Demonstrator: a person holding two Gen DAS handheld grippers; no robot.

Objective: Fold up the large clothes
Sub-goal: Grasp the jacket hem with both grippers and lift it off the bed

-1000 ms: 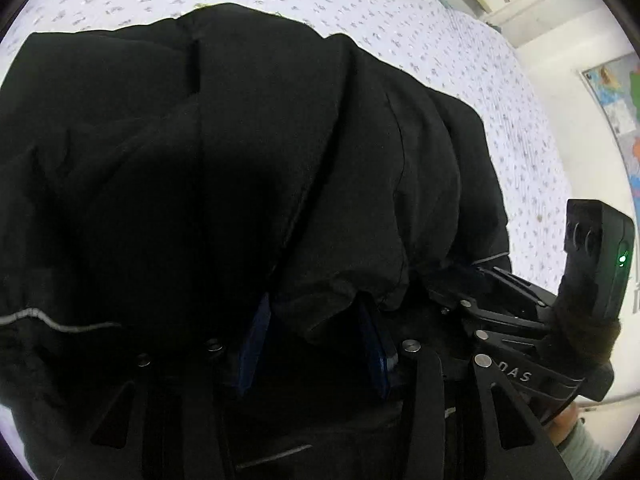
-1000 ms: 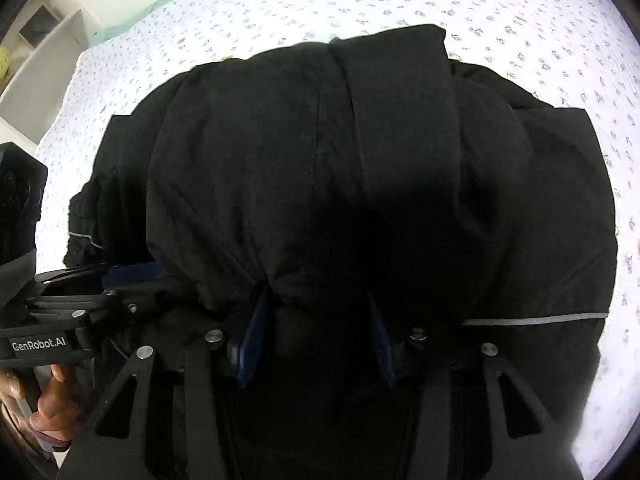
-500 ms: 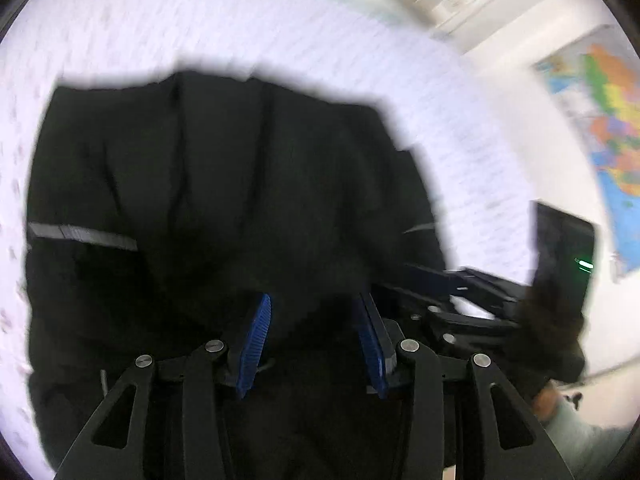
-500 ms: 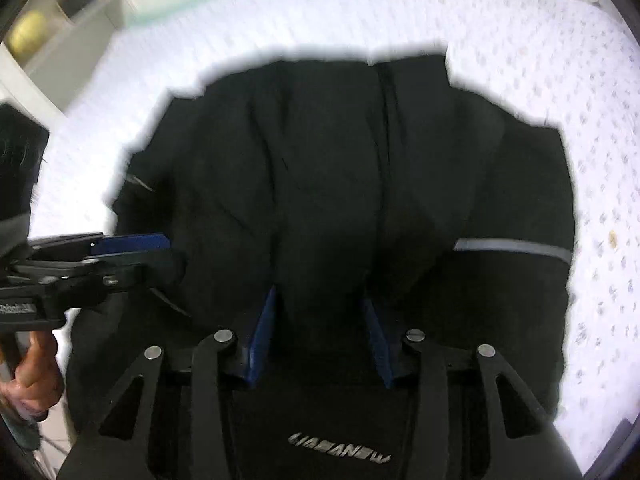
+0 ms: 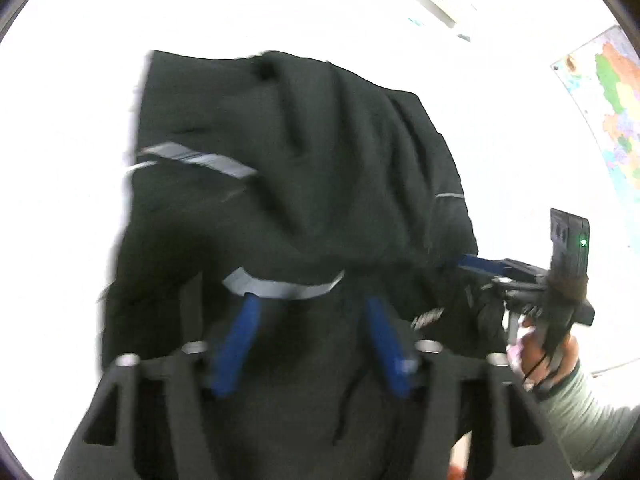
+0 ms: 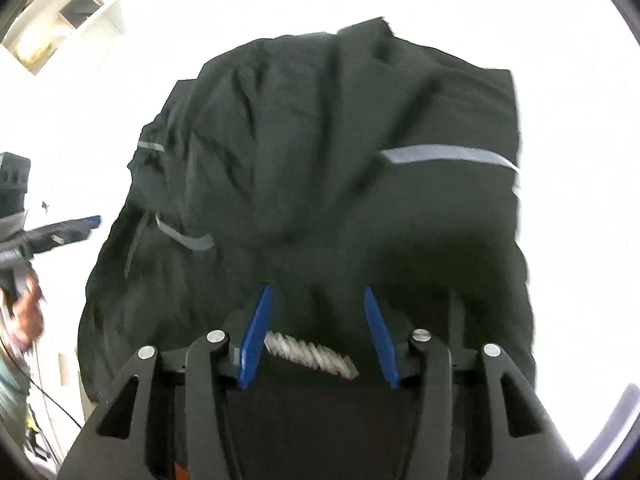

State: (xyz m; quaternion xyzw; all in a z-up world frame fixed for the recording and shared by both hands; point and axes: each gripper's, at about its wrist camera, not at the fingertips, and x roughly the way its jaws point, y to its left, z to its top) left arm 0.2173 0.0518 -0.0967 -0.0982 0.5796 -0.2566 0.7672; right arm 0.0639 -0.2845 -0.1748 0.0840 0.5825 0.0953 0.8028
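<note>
A large black garment (image 5: 304, 184) with grey reflective stripes hangs bunched in front of both cameras, lifted above the overexposed white bed. My left gripper (image 5: 310, 304) has its blue fingers apart with a fold of the garment's edge between them. My right gripper (image 6: 316, 300) likewise has blue fingers spread around a bunched fold (image 6: 320, 208) of the same garment. The right gripper also shows in the left wrist view (image 5: 480, 264), at the garment's right edge. The left gripper shows in the right wrist view (image 6: 72, 228), at the left edge.
A coloured wall map (image 5: 616, 120) hangs at the far right. White shelving (image 6: 64, 24) stands at the upper left. The bed surface around the garment is blown out to white.
Both grippers have lifted and pulled back with the garment. It now hangs smaller and further from the bed, and the background has washed out to white.
</note>
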